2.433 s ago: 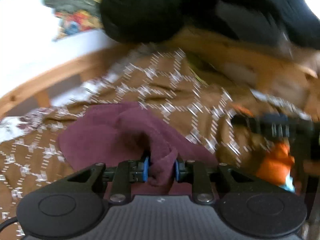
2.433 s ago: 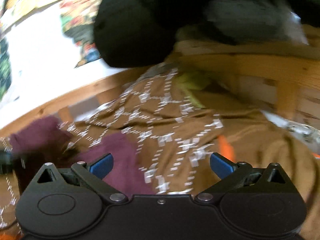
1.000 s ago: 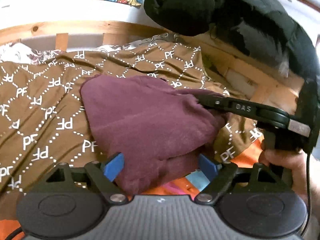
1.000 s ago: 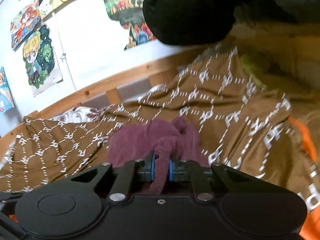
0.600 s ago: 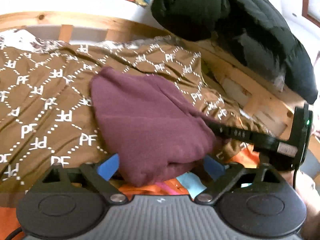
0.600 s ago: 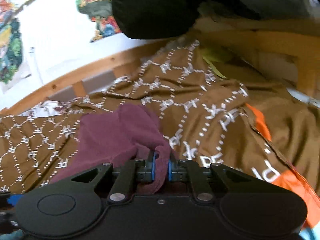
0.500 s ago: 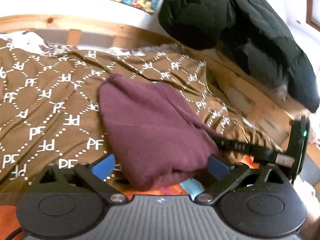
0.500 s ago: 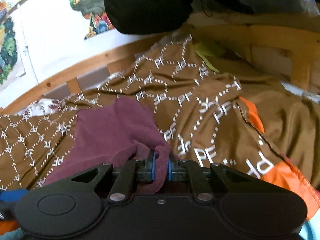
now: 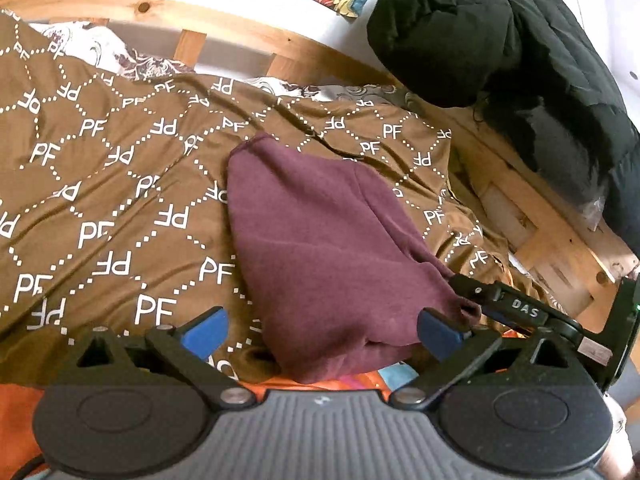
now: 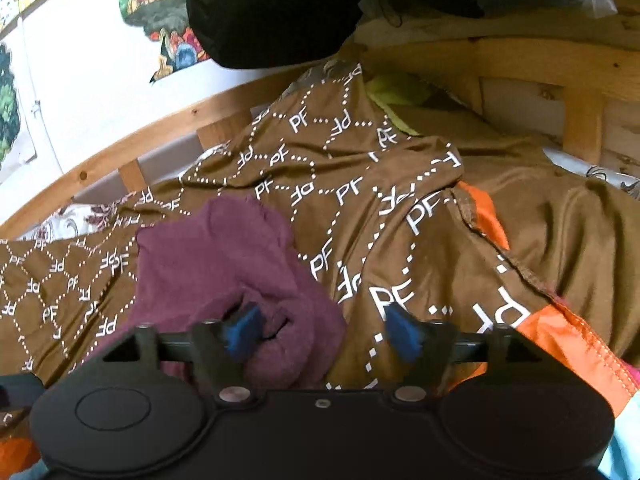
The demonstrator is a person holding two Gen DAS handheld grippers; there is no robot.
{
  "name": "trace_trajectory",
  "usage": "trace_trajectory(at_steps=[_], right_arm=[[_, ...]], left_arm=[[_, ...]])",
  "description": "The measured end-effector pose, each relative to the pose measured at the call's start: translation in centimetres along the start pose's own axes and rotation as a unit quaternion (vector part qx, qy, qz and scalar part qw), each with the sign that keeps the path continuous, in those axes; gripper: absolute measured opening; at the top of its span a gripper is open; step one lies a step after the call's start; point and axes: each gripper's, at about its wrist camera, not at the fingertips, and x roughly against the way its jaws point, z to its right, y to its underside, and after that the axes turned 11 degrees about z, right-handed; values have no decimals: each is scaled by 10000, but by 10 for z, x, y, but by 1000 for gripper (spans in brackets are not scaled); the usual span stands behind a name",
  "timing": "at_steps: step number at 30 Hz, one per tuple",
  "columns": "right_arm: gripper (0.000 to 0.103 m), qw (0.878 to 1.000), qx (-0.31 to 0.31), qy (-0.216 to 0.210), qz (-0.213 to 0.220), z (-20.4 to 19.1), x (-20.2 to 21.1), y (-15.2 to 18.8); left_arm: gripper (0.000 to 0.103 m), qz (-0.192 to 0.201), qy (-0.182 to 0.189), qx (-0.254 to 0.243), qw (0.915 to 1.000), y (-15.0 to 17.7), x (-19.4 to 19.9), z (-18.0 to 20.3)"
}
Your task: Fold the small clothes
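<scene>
A maroon cloth (image 9: 320, 240) lies folded on the brown PF-patterned blanket (image 9: 100, 200). My left gripper (image 9: 320, 332) is open wide, and the cloth's near edge lies loose between its blue pads. In the left wrist view a black finger (image 9: 500, 300) of the right gripper reaches the cloth's right corner. In the right wrist view my right gripper (image 10: 324, 330) has its jaws opening. The bunched corner of the maroon cloth (image 10: 224, 256) rests by the left pad (image 10: 244, 328), and neither pad presses on it.
A black padded jacket (image 9: 500, 40) hangs over the wooden bed rail (image 9: 240, 32). Posters (image 10: 172, 32) hang on the white wall. Orange fabric (image 10: 560, 336) shows under the blanket at the right, and a yellow-green cloth (image 10: 396, 96) lies near the rail.
The right gripper, shut on the cloth's corner half a second ago, has spread its jaws and let go. The left gripper's view has shifted a little along the cloth.
</scene>
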Motion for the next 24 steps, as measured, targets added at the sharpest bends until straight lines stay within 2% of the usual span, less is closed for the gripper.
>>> trace_trajectory(at_steps=[5, 10, 12, 15, 17, 19, 22, 24], right_arm=[[99, 9995, -130, -111, 267, 1, 3, -3], [100, 9990, -161, -152, 396, 0, 3, -4], [95, 9992, -113, -162, 340, -2, 0, -2], [71, 9994, 39, -219, 281, -7, -4, -1], [44, 9993, 138, -230, 269, -11, -5, 0], [32, 9993, 202, -231, 234, -13, -7, 1], [34, 9991, 162, -315, 249, -12, -8, 0], [44, 9986, 123, -353, 377, -11, -7, -2]], left_arm=[[102, 8, 55, 293, 9996, -1, -5, -8], [102, -84, 81, 789, 9968, -1, -18, -20], [102, -184, 60, 903, 9957, 2, -25, -25], [102, -429, 153, 1041, 9935, 9, -35, -31], [102, -589, 102, 1096, 9922, 15, -40, -33], [100, -753, -20, 990, 9922, 23, -46, -32], [100, -818, -51, 770, 9937, 28, -48, -26], [100, -853, -90, 606, 9945, 31, -49, -22]])
